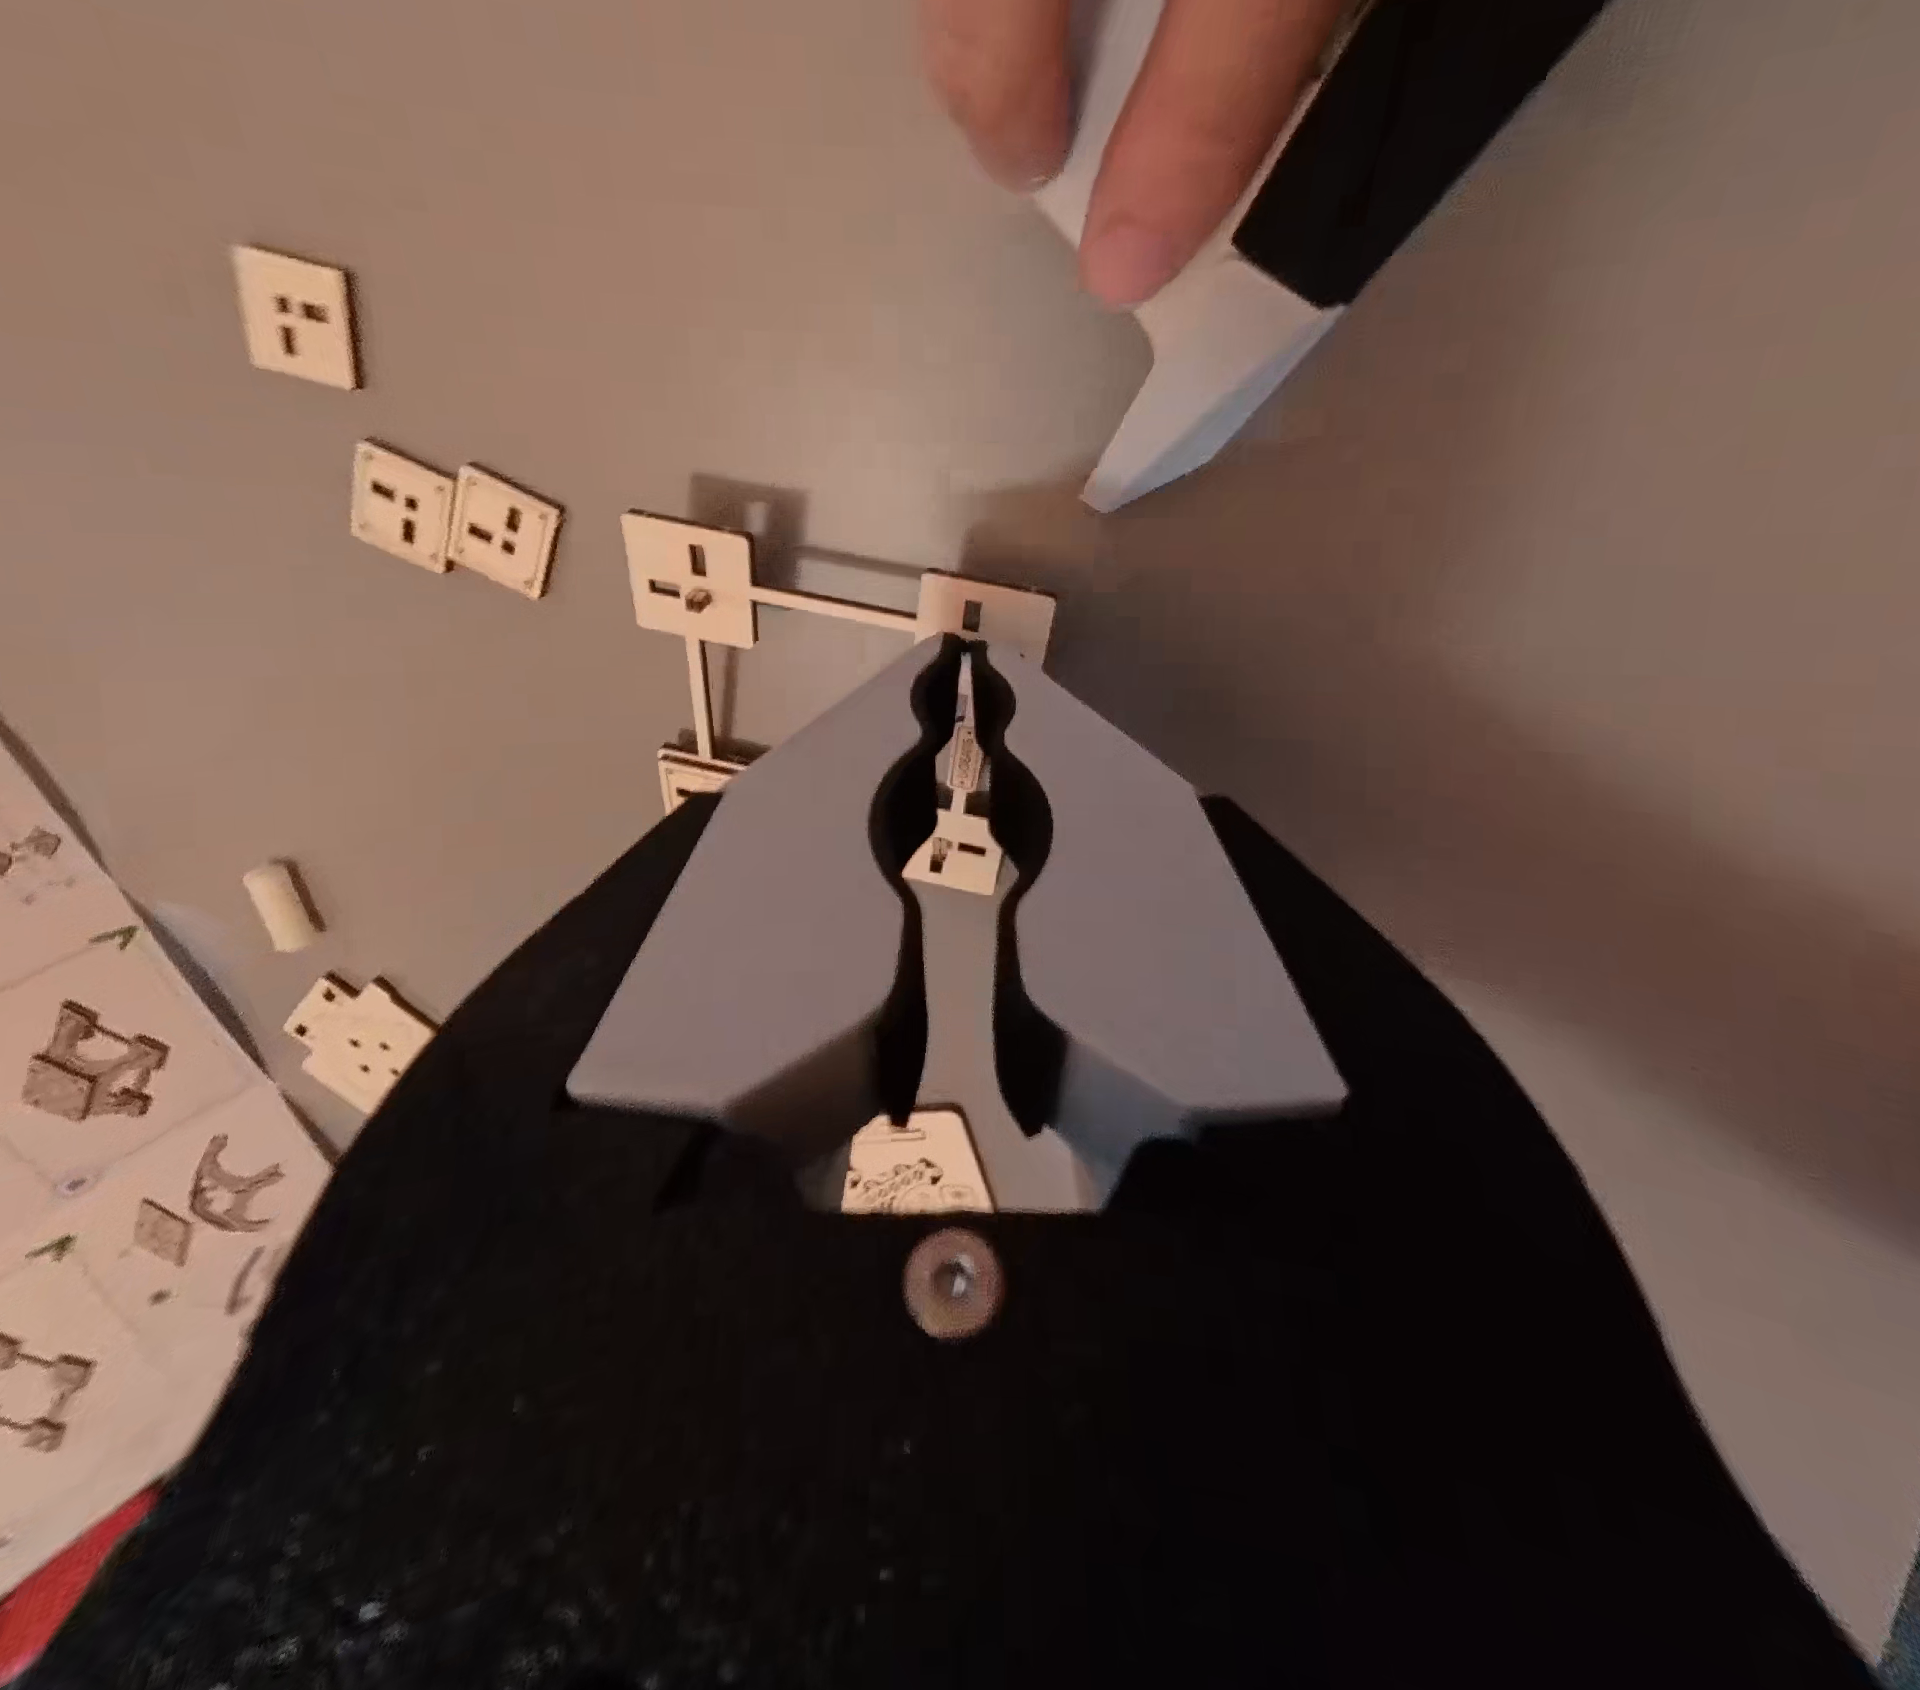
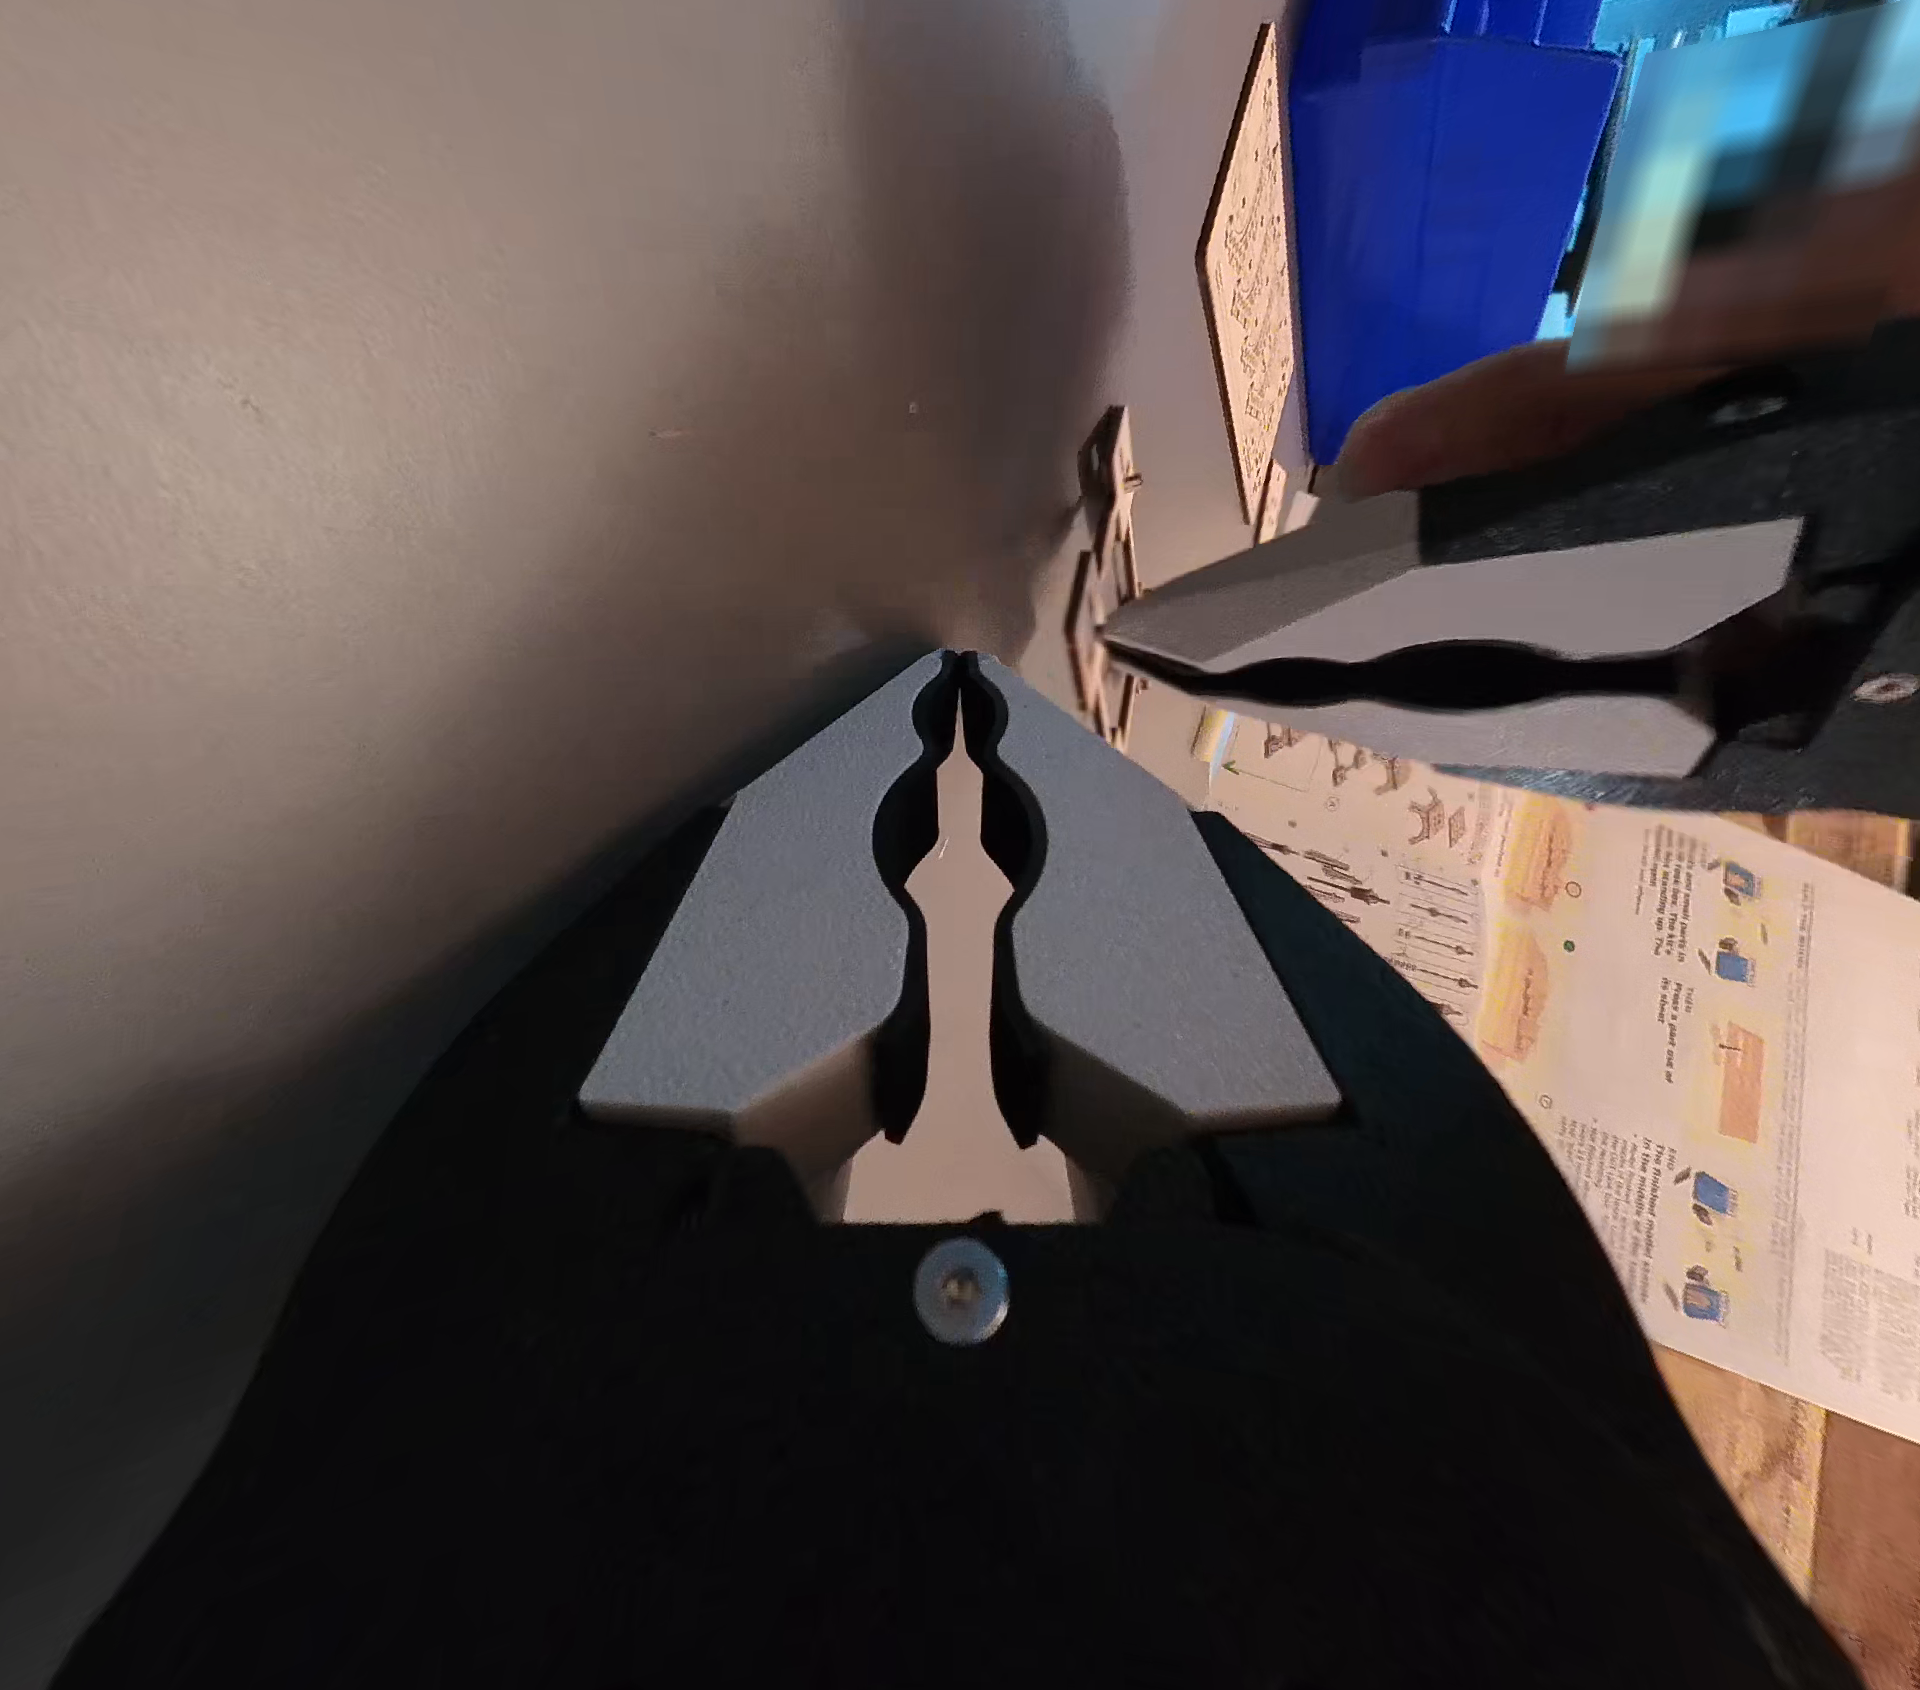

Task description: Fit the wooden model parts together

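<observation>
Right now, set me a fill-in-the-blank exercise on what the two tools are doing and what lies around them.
1. The frame that the left tool is shut on is made of ___.
2. The right tool is shut and holds ___.
3. The bin beyond the right tool is coloured ___.

Missing words: wood; nothing; blue.

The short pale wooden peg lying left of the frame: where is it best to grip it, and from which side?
Grip the short pale wooden peg across its middle, coming from above with the jaws spanning its round sides. It lies flat on the grey table with clear space around it, so both long sides look reachable.
</observation>
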The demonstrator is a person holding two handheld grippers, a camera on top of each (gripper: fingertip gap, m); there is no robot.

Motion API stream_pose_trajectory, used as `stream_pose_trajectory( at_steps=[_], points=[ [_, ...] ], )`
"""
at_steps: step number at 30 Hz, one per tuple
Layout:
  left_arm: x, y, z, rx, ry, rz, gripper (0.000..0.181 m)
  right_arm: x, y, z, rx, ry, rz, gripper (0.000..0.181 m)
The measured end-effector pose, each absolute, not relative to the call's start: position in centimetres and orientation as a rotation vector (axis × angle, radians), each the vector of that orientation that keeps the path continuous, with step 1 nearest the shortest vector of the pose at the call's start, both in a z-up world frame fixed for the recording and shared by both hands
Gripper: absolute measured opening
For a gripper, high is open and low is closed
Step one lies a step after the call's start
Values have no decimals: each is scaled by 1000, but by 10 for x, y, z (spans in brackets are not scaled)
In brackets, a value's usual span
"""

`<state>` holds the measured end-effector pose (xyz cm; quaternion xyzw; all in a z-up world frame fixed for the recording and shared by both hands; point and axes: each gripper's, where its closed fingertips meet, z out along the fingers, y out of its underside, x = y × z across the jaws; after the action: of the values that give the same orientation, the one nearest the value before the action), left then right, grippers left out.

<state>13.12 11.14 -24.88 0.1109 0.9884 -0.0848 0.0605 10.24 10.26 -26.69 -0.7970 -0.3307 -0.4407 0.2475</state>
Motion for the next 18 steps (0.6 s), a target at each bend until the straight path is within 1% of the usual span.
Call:
stream_pose_trajectory(
  at_steps=[5, 6, 8, 11, 13, 16, 18],
  points=[
    [130, 108, -244, 112, 2951, -601, 0, 113, 94, -265, -2183, -826, -1145, 0],
    [127, 107, -246, 86, 2942, -665, 0, 122, 89, -262, -2185, -776, -1144, 4],
    [128, 103, -247, 42, 2894, -773, 0, 142, 77, -253, -2173, -607, -1107, 5],
    [130, 106, -249, -5, 2823, -849, 0, 167, 60, -247, -2161, -357, -954, 5],
    [127, 102, -246, -60, 2800, -987, 0, 176, 62, -237, -2111, -267, -864, 3],
    [129, 105, -250, -124, 2773, -1103, 0, 181, 79, -229, -2090, -163, -627, 0],
    [126, 104, -246, -106, 2748, -1216, 0, 173, 91, -236, -2156, -103, -304, 0]
  ],
)
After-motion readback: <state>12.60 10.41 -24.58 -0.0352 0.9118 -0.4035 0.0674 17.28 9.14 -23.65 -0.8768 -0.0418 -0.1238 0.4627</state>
